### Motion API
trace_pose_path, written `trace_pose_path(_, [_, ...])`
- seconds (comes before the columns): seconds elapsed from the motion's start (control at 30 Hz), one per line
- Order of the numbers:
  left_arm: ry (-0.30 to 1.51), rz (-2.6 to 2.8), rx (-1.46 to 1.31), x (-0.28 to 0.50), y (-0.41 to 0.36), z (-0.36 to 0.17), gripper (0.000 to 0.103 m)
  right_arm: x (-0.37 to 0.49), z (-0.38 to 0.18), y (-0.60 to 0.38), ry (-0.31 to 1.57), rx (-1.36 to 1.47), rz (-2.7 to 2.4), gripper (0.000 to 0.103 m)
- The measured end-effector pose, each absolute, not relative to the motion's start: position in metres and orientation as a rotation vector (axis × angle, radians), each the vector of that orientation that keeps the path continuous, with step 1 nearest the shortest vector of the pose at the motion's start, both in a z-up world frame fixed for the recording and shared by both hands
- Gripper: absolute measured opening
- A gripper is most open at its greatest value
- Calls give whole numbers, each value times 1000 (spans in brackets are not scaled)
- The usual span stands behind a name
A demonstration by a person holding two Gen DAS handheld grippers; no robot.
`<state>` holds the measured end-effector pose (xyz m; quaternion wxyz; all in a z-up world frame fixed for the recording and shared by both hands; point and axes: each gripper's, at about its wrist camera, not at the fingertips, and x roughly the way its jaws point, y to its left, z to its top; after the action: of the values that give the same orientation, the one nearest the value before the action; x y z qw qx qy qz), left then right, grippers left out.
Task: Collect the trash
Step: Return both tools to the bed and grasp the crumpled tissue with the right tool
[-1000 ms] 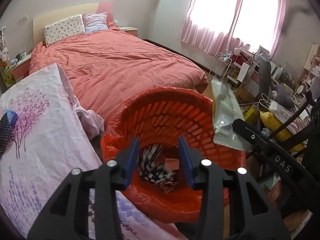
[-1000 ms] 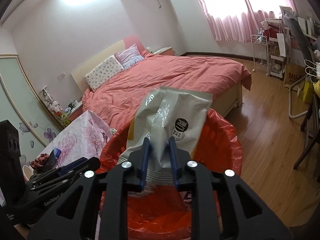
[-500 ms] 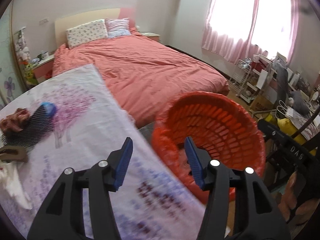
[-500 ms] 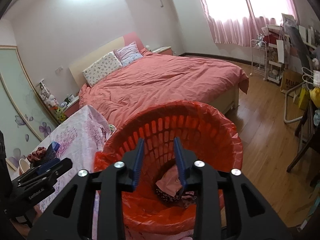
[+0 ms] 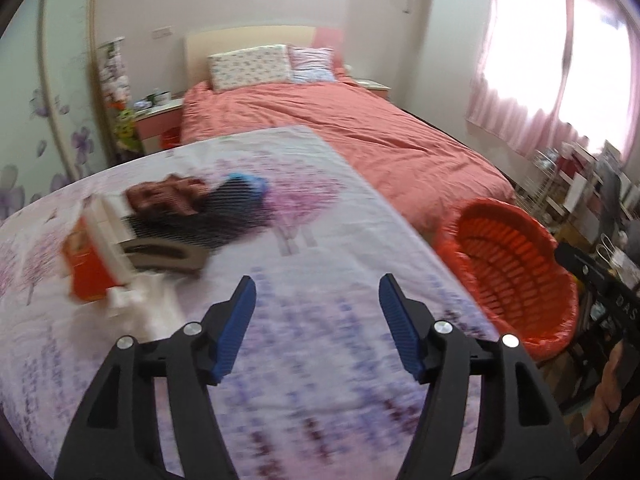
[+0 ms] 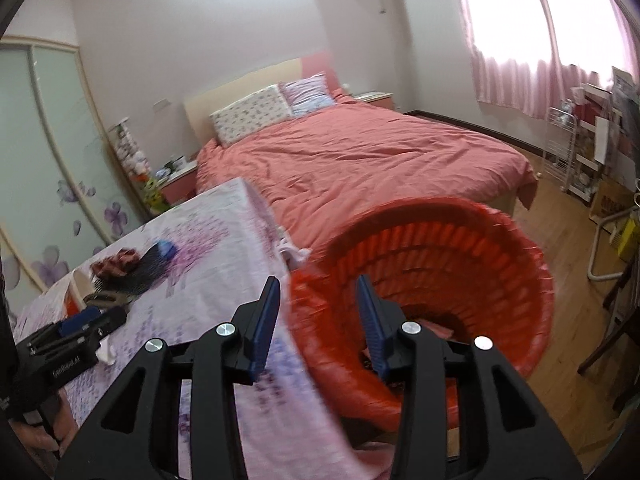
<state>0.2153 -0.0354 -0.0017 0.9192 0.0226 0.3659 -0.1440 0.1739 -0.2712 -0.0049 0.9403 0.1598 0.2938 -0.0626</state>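
Observation:
An orange basket lined with a red bag stands beside the table; in the right wrist view it holds some trash at the bottom. My left gripper is open and empty above the flowered tablecloth. Trash lies at the table's left: an orange and white carton, a dark striped wrapper, a brown crumpled wrapper and white paper. My right gripper is open and empty over the basket's near rim and table edge.
A bed with a salmon cover fills the room behind the table. A wire rack and cluttered shelves stand at the right by the pink curtains. A chair leg stands right of the basket.
My right gripper let the silver wrapper drop into the basket and opened. My left gripper swung left from the basket to over the table and opened wider.

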Motion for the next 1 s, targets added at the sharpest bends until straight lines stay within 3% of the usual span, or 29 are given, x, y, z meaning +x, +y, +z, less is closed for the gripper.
trace_pose_path(0.33, [721,-33,-36,229,70,3,83,188,-13,-200,662,253,15,41])
trace_pose_path(0.9, [720,188,-114,222,185,1,84,225,-25,-59,769,204,358,41])
trace_pose_path(1.0, [724,197,-122,219,194,-1,84,234,-32,-36,804,192,396,47])
